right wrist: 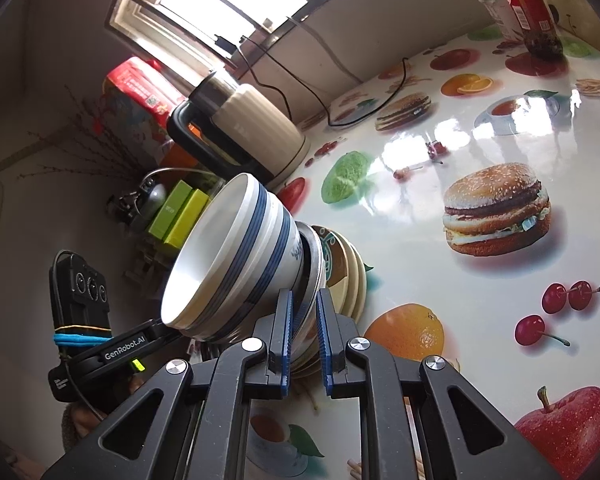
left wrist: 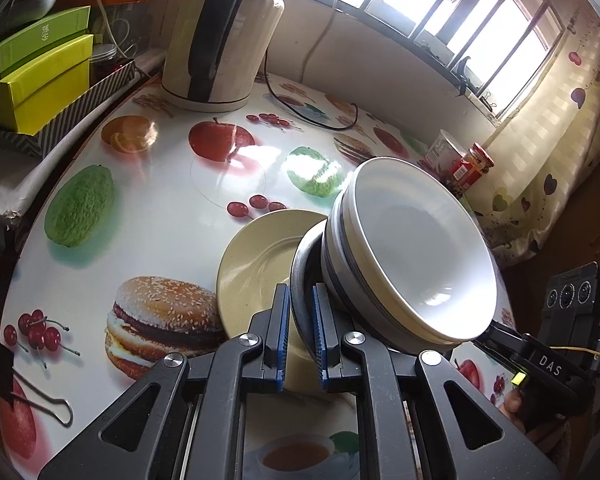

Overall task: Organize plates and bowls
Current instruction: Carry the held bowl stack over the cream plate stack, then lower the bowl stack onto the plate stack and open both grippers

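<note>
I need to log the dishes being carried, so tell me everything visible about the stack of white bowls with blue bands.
The stack of white bowls looks like glazed ceramic: white inside, dark blue bands around the outside, a few nested together. It is tipped steeply on its side, mouths empty. Its base sits in a metal dish, with cream plates behind. The left gripper and right gripper each clamp the dish rim, on opposite sides, above the fruit-print table.

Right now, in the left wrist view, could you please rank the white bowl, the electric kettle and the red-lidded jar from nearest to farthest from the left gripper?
1. White bowl, just right of the left gripper.
2. Red-lidded jar, far right.
3. Electric kettle, at the back left.
</note>
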Tool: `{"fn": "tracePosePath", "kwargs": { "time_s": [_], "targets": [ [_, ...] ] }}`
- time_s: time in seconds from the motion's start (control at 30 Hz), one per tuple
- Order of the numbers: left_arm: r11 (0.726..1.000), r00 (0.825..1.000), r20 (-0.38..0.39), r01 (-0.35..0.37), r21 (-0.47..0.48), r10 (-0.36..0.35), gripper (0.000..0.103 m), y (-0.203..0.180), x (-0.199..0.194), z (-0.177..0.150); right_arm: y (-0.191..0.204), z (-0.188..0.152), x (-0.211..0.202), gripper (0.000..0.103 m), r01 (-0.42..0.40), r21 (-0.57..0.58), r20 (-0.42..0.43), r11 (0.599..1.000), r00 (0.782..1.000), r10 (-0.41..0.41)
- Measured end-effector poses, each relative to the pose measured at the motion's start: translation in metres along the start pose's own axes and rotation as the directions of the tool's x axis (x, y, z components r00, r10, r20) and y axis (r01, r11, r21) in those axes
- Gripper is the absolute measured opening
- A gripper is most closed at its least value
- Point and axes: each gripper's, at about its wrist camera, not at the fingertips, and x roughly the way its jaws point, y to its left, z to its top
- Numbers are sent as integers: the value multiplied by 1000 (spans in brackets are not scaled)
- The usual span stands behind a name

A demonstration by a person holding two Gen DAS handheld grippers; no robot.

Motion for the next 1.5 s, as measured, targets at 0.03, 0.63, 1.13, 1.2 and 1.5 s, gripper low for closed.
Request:
{"fn": "tracePosePath", "kwargs": {
  "time_s": [0.03,0.63,1.13,1.2,1.5],
  "targets": [
    [1000,1000,0,-2,-3,2,11,1,0,1,0,1,2,12,-1,0,-2,1000,1000,1],
    [999,1000,-4,-28,-27,28,11,16,6,4,4,6,31,12,-1,0,-39,1000,999,1],
    [999,1000,-7,-21,-26,21,11,17,10,3,5,10,39,13,10,-7,-41,1000,999,-10],
    [999,1000,-6,-18,-29,18,11,18,10,3,5,10,39,13,16,-13,-40,1000,999,-16],
    [999,1000,-2,-11,-36,11,11,19,10,1,2,8,40,13,10,-3,-39,1000,999,-11]
  ]
}}
